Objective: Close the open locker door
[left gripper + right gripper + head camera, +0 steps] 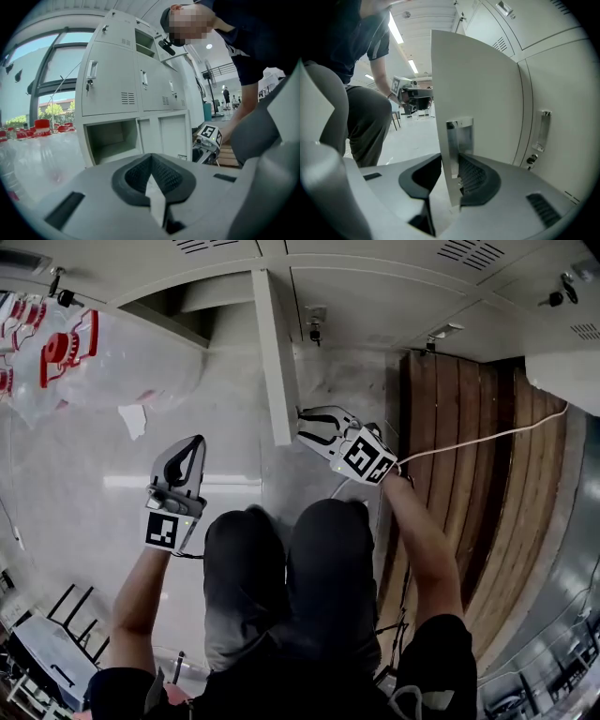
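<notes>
**Locker door pinched in the right gripper, left one doing nothing**

Surroundings first. In the head view there's a slatted wooden bench down the right side of the frame, with a white cable draped across it. A heap of clear plastic bottles with red caps sits in the upper left. The person's knees fill the lower middle, just below both grippers.

The locker door sticks straight out from the locker row at top centre, edge-on to the camera. The right gripper is at its free end. In the right gripper view the jaws are closed partway, one pad on each face of the door, right at the metal recessed handle.

The left gripper hangs left of the door and well clear of it, with its jaws together and nothing in them.

The open compartment in the bottom row shows only bare walls and floor.
</notes>
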{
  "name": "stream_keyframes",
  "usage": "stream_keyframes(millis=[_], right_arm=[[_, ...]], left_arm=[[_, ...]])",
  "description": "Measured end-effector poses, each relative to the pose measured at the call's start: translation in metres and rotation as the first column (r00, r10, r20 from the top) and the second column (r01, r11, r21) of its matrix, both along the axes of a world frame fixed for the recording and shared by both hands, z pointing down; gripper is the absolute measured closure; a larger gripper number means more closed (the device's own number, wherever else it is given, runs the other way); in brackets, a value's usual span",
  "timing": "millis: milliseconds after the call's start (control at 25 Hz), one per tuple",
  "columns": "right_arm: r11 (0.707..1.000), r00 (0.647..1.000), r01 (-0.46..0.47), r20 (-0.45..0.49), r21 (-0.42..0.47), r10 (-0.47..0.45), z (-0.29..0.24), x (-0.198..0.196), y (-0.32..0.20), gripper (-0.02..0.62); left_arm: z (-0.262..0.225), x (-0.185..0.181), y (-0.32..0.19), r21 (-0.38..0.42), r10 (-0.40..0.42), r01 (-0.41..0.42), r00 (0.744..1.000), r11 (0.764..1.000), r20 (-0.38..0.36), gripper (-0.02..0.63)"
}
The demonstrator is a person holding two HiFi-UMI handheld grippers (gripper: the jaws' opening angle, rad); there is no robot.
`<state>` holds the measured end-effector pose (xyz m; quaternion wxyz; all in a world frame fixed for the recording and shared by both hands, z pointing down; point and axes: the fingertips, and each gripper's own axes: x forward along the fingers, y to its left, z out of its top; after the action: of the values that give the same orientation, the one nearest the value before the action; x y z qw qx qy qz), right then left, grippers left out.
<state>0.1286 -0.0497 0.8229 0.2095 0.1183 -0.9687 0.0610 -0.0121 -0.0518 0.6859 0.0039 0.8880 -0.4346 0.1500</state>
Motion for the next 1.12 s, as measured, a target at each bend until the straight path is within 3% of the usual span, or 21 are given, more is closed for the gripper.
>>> stream_keyframes(millis=[320,680,800,1120], right_arm=[[0.990,0.994,-0.111,-0.007,-0.086,0.111,0.003,-0.014,0.002,0.480],[0.970,0.983,-0.185,-0.045,-0.157,0.180,0.004,-0.033,0.000,0.479],[0.964,0.978,-0.208,-0.068,-0.166,0.199,0.004,-0.041,-0.003,0.479],[0.961,0.967,-0.251,-0.071,-0.115,0.244,0.002,-0.087,-0.013,0.480]], left_arm=[[-0.037,-0.025,0.016,-0.033,-0.080,0.080,0.997,0.996,0.004,0.604],[-0.086,-0.049,0.010,-0.044,-0.137,0.142,0.986,0.989,0.099,0.604],[-0.096,-0.056,0.002,-0.034,-0.151,0.154,0.986,0.988,0.071,0.604],[-0.054,-0.101,-0.009,-0.059,-0.066,0.068,0.998,0.996,0.024,0.604]])
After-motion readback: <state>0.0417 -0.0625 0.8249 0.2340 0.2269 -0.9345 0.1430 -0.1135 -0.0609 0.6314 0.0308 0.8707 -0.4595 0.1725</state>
